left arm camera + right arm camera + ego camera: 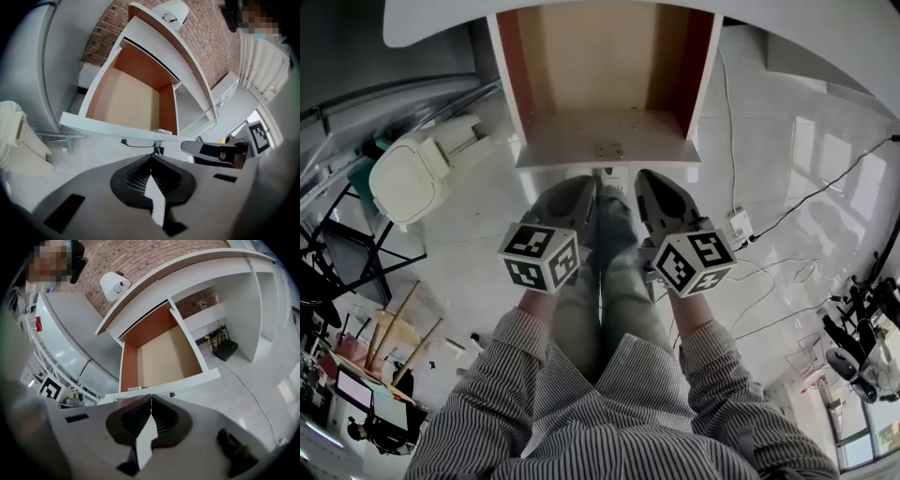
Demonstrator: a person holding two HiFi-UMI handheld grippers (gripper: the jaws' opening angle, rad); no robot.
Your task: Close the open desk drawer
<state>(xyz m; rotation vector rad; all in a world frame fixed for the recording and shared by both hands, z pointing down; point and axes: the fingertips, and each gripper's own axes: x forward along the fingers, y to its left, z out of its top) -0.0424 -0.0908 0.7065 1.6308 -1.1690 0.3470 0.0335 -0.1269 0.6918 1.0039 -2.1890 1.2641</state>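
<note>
The desk drawer (605,141) is pulled out from under the white desktop (422,23), empty, with a tan bottom and reddish-brown sides. Its white front panel (112,129) carries a thin dark handle (137,143) on the outside. My left gripper (581,192) and right gripper (649,187) hang side by side just below the drawer front, both shut with nothing between the jaws. In the left gripper view the left gripper (153,159) sits just short of the handle. In the right gripper view the right gripper (151,397) sits close under the drawer front (187,383).
A white bin (411,173) stands on the floor left of the drawer. Cables (787,211) and a power strip (738,225) lie on the tiled floor to the right. A black router (225,350) sits in the desk's knee space. A brick wall (206,42) backs the desk.
</note>
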